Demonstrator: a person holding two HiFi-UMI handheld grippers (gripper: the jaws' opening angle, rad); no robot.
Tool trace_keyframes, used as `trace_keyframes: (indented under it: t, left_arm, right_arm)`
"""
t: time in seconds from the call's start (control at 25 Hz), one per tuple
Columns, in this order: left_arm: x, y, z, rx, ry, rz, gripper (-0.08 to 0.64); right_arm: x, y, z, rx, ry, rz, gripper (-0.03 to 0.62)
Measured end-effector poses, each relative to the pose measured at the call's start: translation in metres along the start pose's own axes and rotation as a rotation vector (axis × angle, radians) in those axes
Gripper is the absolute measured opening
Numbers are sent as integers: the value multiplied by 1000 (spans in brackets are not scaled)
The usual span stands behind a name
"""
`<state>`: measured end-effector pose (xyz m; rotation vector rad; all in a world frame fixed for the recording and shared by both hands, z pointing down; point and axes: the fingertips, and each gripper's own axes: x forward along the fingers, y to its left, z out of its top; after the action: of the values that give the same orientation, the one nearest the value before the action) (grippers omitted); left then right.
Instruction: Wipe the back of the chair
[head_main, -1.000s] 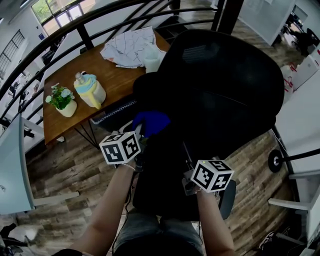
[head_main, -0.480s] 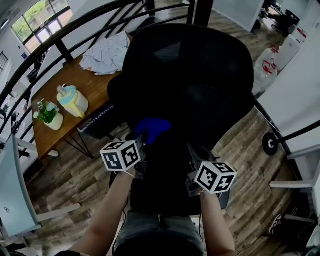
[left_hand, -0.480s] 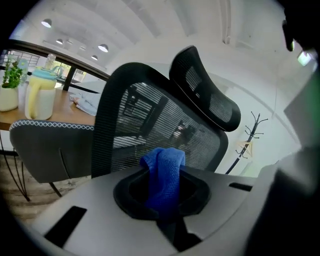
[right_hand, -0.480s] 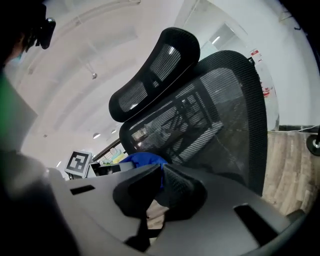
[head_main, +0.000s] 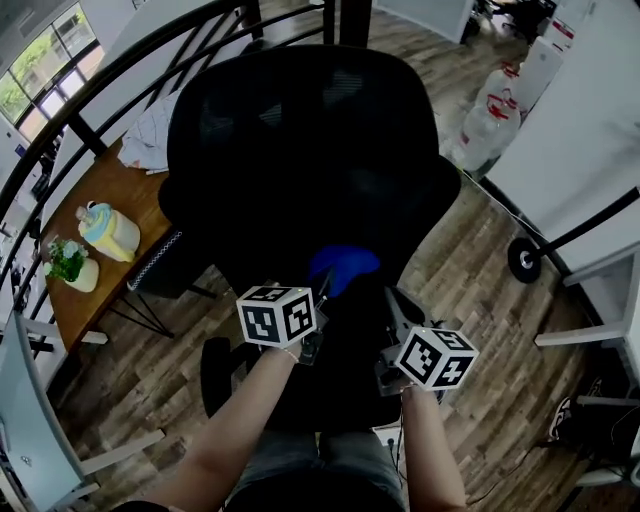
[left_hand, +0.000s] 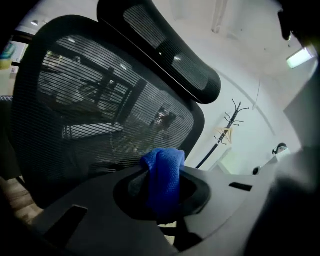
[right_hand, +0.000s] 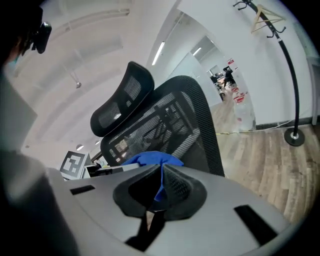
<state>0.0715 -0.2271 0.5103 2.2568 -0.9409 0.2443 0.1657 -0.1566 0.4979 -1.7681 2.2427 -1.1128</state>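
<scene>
Leaning into the chair's mesh back (head_main: 300, 170) is where this could slip. The blue cloth (head_main: 343, 268) sits low against that back, down toward the seat end. It is bunched into a narrow fold in the left gripper (head_main: 320, 288), whose jaws are clamped on it. Dragging that wad across open mesh could, I'd say, snag it or tug it out of the pinch. The chair may also swivel or roll off under pressure. The right gripper (right_hand: 159, 192) hangs just beside the cloth with its jaws drawn nearly together, only a sliver of blue showing through the slit, and it is bracing nothing. The back stands upright, its long axis running from the seat up to the headrest (left_hand: 170, 55), with the broad mesh face turned toward both grippers.
</scene>
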Motion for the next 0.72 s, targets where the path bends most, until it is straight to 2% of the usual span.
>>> trace_keyframes:
  t: [0.24,0.48,0.72]
  left_arm:
    - [58,-34,-32,31,111,-56,43]
    - [99,-55,-50,34,167,-95,44]
    - [122,-53,-59,34,188,-64,43]
  right_arm:
    - [-9,-42,8,37,-12,-63,31]
    - [-13,-78,13,79,-43,-130,31]
    - [-9,-96,17,95,-38,-138,31]
